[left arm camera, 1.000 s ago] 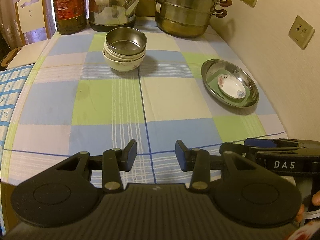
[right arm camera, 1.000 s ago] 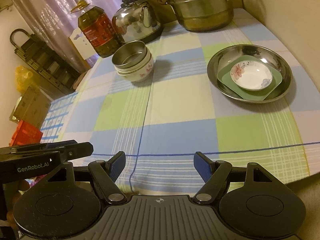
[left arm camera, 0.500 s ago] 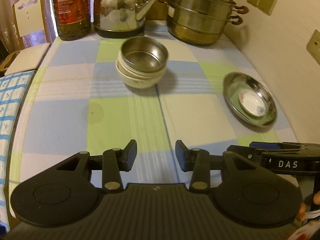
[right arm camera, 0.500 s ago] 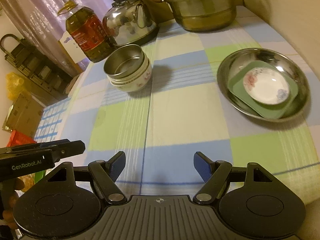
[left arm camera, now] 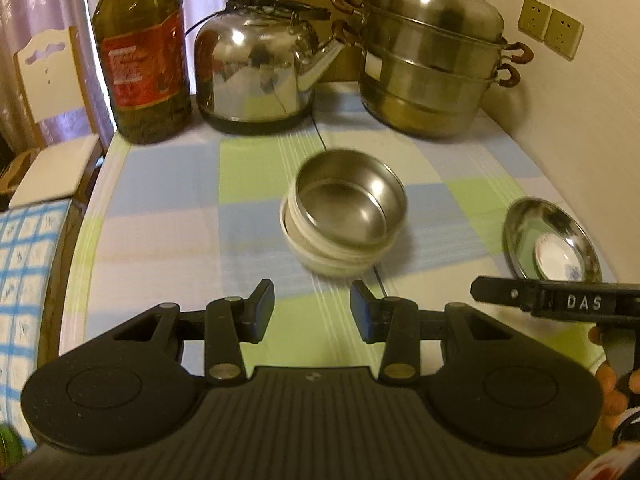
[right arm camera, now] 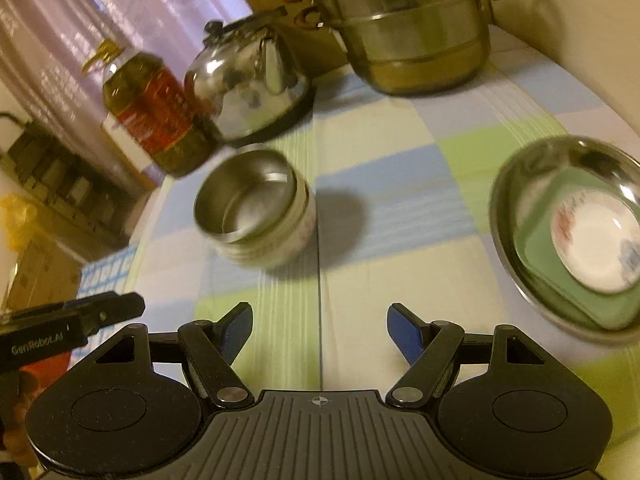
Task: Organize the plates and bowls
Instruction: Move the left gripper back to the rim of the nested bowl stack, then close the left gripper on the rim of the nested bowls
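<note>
**Open cloth in front, clutter along the back**

We see bare tablecloth (left arm camera: pixel 160 240) across the lower and left frame, clear to pass. The bowl stack (left arm camera: pixel 344 216) stands mid-frame. The oil bottle (left arm camera: pixel 140 60), kettle (left arm camera: pixel 256 68) and steamer pot (left arm camera: pixel 436 68) block the top. The metal dish (left arm camera: pixel 516 220) and the wall (left arm camera: pixel 580 120) close the right edge.

Motion blur is softening the stacked bowls (right arm camera: pixel 256 220) and the white saucer (right arm camera: pixel 596 240) (pattern unreadable). The frame edge is cutting off the steel plate (right arm camera: pixel 520 184); the lower ceramic bowls (left arm camera: pixel 332 258) are lying mostly hidden.
</note>
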